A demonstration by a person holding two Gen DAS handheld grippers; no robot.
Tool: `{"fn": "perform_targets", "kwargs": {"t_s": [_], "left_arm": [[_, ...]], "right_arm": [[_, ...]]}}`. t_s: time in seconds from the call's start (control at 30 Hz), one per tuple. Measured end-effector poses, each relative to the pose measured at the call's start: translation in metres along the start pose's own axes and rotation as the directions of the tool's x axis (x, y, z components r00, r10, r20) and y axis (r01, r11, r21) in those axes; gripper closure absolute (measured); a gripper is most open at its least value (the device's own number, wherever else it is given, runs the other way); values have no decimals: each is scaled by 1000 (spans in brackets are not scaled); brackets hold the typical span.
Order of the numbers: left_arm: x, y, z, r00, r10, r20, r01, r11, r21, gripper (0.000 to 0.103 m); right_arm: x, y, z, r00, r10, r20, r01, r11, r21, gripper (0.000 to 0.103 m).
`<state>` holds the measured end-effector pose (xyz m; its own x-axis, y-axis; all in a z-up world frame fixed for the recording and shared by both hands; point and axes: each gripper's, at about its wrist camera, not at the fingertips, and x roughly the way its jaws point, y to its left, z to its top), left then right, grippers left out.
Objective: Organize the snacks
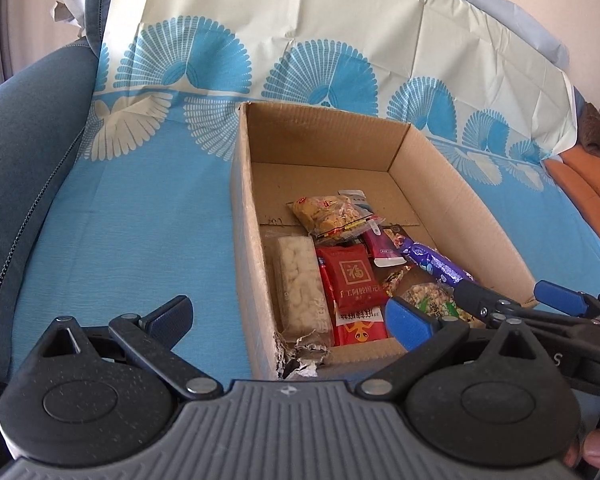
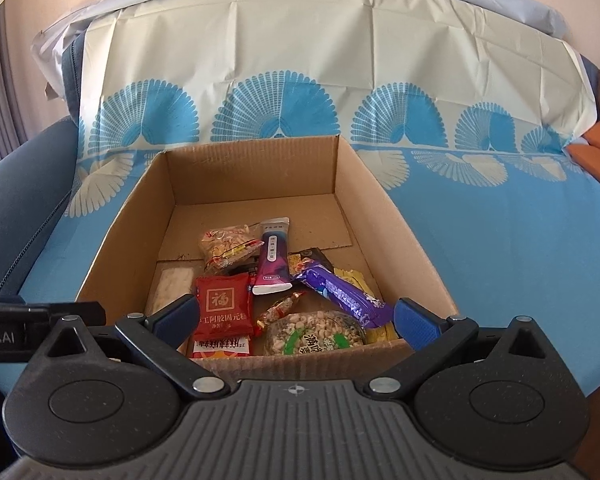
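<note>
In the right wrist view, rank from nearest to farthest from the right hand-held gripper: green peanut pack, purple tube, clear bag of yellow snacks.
From the right hand-held gripper:
1. Green peanut pack, just ahead at the box's near wall.
2. Purple tube, mid-box.
3. Clear bag of yellow snacks, farther back on the left.

Open cardboard box (image 2: 396, 236) on blue cloth; inside, heaped toward near wall: red packet (image 2: 222, 306), purple bar (image 2: 342, 290), upright-lying magenta tube (image 2: 275, 256), clear cracker bag (image 2: 226, 246).
</note>
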<state>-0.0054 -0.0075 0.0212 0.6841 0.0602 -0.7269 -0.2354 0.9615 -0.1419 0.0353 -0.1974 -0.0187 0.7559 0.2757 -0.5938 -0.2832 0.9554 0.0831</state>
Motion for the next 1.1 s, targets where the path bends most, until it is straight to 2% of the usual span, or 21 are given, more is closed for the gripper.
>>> {"fn": "perform_targets", "kwargs": {"t_s": [1.1], "left_arm": [[-2,-7,0,1000,10,11,-11,1000,24,1]], "right_arm": [[4,0,-1,1000,-1,-17,1,1000,-7,1]]}}
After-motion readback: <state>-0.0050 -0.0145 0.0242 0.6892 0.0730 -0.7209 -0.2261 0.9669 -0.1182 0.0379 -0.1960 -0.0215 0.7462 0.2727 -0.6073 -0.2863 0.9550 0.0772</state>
